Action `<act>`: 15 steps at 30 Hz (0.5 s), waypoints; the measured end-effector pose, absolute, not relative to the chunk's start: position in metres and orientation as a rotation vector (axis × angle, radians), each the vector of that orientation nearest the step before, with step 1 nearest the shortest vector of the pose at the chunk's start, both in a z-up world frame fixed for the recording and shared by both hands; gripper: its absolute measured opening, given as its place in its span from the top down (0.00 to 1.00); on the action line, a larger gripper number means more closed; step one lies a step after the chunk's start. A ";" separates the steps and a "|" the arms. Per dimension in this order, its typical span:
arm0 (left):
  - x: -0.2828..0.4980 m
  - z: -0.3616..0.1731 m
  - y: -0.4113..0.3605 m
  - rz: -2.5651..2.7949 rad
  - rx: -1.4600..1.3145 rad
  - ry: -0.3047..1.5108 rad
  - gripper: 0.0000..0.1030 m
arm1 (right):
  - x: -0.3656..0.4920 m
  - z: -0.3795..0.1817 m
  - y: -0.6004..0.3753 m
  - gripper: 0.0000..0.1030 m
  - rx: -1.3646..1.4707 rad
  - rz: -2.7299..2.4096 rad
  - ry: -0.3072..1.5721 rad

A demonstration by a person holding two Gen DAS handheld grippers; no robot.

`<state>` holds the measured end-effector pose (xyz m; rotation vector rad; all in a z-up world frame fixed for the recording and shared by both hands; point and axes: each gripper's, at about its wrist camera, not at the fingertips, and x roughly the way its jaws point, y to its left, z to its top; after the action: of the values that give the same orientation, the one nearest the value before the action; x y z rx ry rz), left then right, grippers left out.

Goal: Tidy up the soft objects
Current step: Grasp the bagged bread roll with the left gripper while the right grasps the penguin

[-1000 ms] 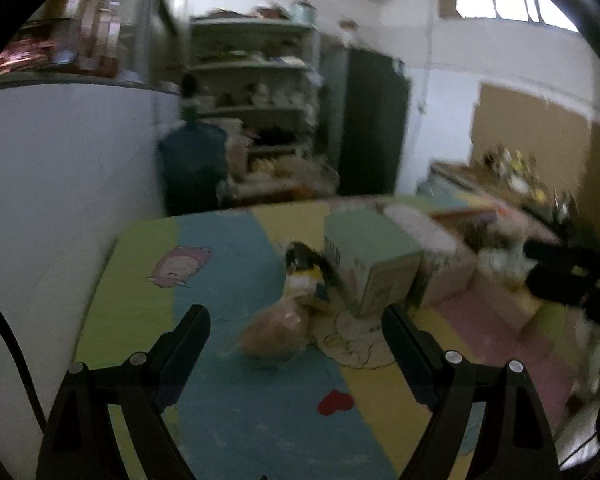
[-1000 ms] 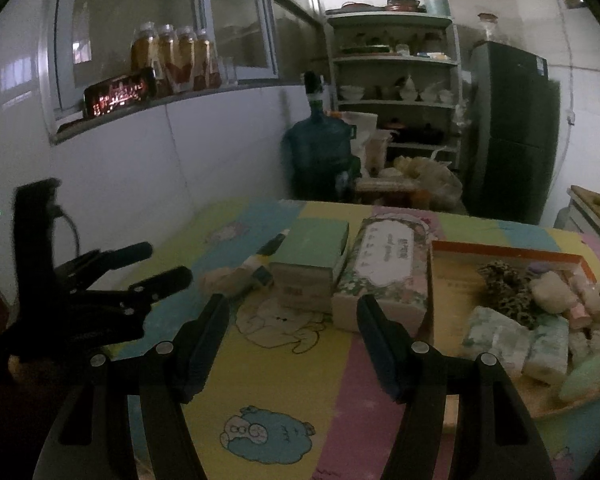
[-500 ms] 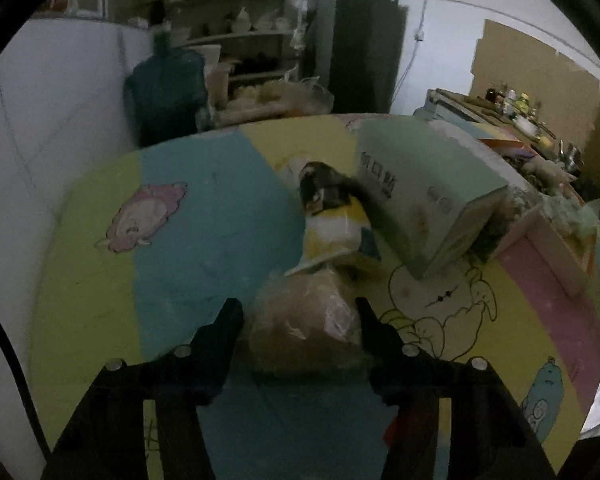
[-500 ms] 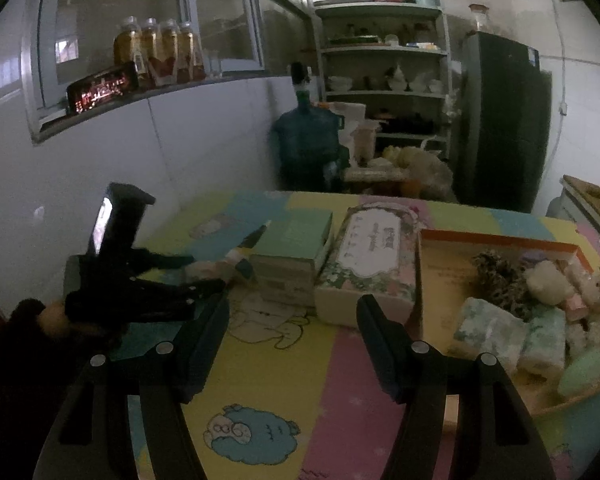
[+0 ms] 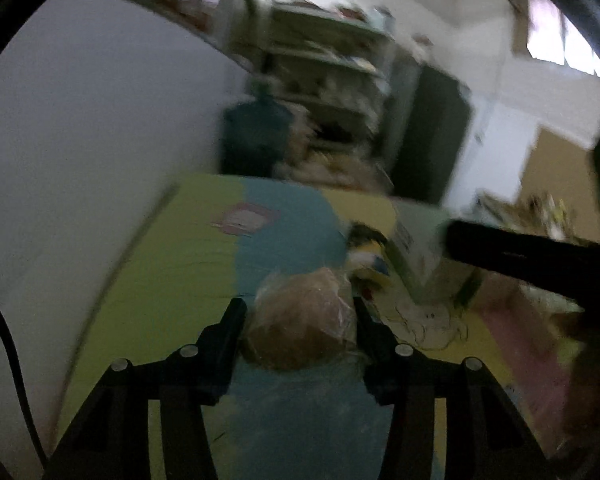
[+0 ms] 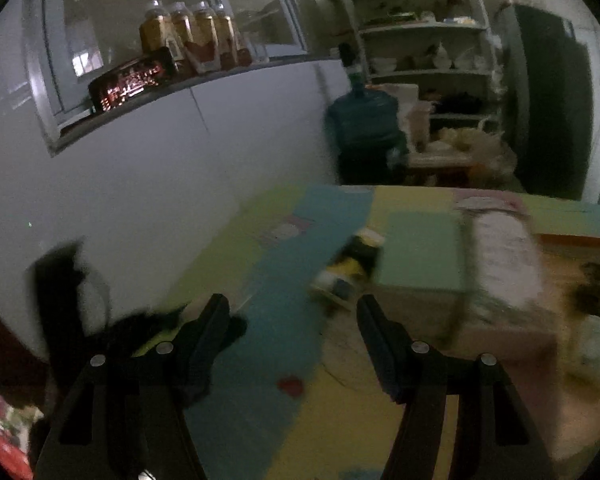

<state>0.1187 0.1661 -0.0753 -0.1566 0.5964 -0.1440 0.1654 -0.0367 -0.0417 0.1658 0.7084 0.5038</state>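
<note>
Wrapped bun (image 5: 304, 320): brown, soft, in clear film, sitting between the fingers of the left gripper (image 5: 300, 312), low over the blue strip of the play mat (image 5: 172, 280).
Left claw: just been closing, now about half shut, both pads touching the film and the bun filling the gap.
Right claw (image 6: 290, 312): gaping wide, nothing in it, aimed past the mat toward the small yellow-and-dark packet (image 6: 348, 272) lying against the green box (image 6: 420, 252).
Step in hand: most likely carrying the bun over to the tray (image 6: 576, 240) on the far right.
Doing it well: squeeze just firm enough to hold, never flattening; keep the carry level and clear of the boxes; steer wide of the right gripper, crossing close by in the left view.
Risk: slippery film, bun liable to slide out.
Tray contents: something dark and something pale at the right edge, too blurred to name.
Green box and patterned box (image 6: 500, 248): standing side by side, seemingly closed, contents hidden.
</note>
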 end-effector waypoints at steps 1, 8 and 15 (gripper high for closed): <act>0.114 -0.074 0.171 -0.129 -0.172 0.581 0.50 | 0.176 -0.046 -0.027 0.34 0.173 0.490 0.726; 0.090 -0.073 0.194 -0.071 -0.214 0.517 0.50 | 0.227 -0.073 0.009 0.34 0.143 0.276 0.785; 0.085 -0.073 0.199 -0.106 -0.234 0.500 0.50 | 0.240 -0.084 0.028 0.34 0.050 0.130 0.784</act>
<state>0.0851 0.1987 -0.0726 -0.2345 0.5001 -0.1064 0.2398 0.0278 -0.0836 0.0500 0.7842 0.1299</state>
